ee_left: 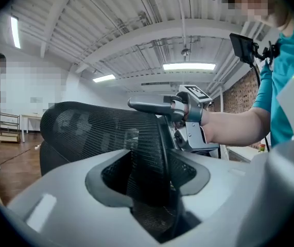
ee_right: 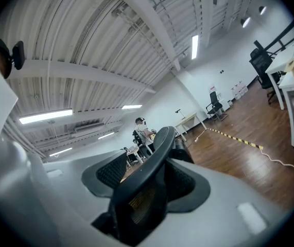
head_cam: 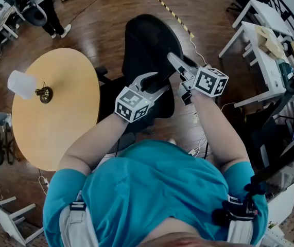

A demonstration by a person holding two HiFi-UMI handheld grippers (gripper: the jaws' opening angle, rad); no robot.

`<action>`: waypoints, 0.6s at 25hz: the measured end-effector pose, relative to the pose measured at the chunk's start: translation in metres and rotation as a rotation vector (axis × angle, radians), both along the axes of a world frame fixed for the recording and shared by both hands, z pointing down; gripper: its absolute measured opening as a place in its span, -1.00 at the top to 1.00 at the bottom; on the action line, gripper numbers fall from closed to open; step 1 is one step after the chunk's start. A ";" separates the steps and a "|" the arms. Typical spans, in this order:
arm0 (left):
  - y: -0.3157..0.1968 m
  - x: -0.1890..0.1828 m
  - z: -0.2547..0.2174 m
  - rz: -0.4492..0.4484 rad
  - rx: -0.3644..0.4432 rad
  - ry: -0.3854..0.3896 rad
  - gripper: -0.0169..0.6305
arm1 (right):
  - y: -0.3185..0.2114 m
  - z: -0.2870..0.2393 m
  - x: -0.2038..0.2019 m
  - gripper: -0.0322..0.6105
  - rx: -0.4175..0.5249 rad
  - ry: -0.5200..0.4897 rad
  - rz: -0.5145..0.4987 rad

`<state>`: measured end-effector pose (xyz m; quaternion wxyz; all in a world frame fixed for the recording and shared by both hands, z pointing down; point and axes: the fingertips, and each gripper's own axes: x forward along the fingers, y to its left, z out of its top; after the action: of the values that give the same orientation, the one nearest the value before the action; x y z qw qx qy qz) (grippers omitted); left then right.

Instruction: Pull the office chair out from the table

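Dark wooden flooring (head_cam: pixel 100 19) surrounded a round pale-wood tabletop (head_cam: pixel 59 133). Both forearms reached forward side by side. The left gripper (head_cam: pixel 154 82) and right gripper (head_cam: pixel 178 68) each pinched the backrest top of the black mesh office chair (head_cam: pixel 147 40), which stood just beside the tabletop. A translucent white cup (head_cam: pixel 22 84) rested on the tabletop, its contents indiscernible.

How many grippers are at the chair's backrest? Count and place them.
2. The left gripper has the office chair's top rim between its jaws; the right gripper straddles it further right.
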<state>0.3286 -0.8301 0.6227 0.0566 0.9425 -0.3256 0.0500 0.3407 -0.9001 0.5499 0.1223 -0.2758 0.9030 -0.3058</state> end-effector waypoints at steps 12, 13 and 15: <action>-0.018 0.035 0.000 0.045 -0.029 -0.037 0.35 | -0.016 -0.010 0.037 0.22 0.006 -0.040 0.071; -0.020 0.041 0.001 0.052 -0.033 -0.043 0.35 | -0.017 -0.011 0.042 0.22 0.010 -0.044 0.075; -0.023 0.051 0.002 0.069 -0.040 -0.053 0.34 | -0.020 -0.012 0.052 0.22 0.009 -0.045 0.082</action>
<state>0.3796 -0.8533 0.6247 0.0649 0.9503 -0.2931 0.0831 0.3928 -0.9203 0.5381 0.1563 -0.3052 0.8894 -0.3024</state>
